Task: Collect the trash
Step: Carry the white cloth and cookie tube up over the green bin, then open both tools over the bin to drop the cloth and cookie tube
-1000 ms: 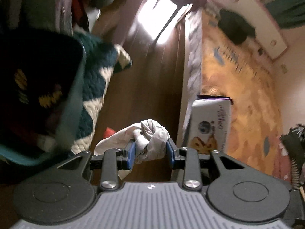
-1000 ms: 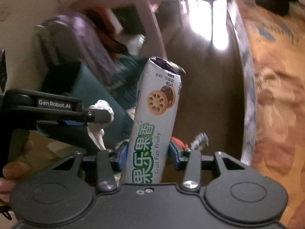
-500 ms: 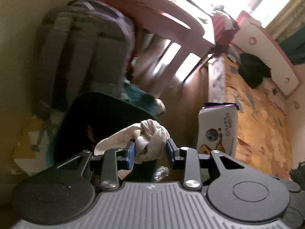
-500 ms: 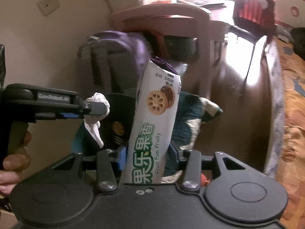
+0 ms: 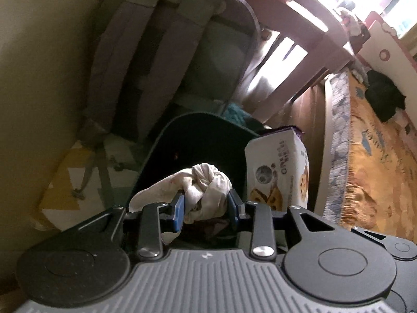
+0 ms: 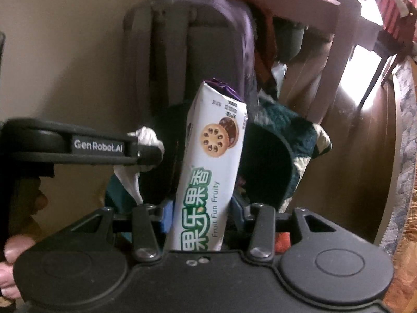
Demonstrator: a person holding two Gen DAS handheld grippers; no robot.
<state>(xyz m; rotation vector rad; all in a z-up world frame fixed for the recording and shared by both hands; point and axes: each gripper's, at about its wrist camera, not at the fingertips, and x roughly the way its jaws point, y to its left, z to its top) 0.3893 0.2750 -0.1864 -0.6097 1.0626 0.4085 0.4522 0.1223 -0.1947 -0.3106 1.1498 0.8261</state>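
Note:
My left gripper (image 5: 206, 207) is shut on a crumpled white tissue (image 5: 206, 182), held over the dark opening of a black bin (image 5: 198, 135). To its right in the left wrist view stands the white cookie box (image 5: 280, 167). My right gripper (image 6: 199, 212) is shut on that tall white cookie box (image 6: 211, 161) with a purple torn top, above the same black bin (image 6: 263, 164). In the right wrist view the left gripper (image 6: 148, 151) comes in from the left with the tissue (image 6: 146, 137) in its jaws, a hand (image 6: 13, 250) on its handle.
A purple and grey backpack (image 5: 166, 47) leans on the wall behind the bin. A teal and white quilted cloth (image 6: 305, 135) lies beside the bin. A pink desk (image 5: 299, 13) stands beyond, with brown wood floor (image 5: 307, 109) and an orange patterned bedspread (image 5: 378, 161) at right.
Both grippers have swung left from over the floor and bedspread to above the black bin by the backpack, each carrying its item. Both grips are unchanged.

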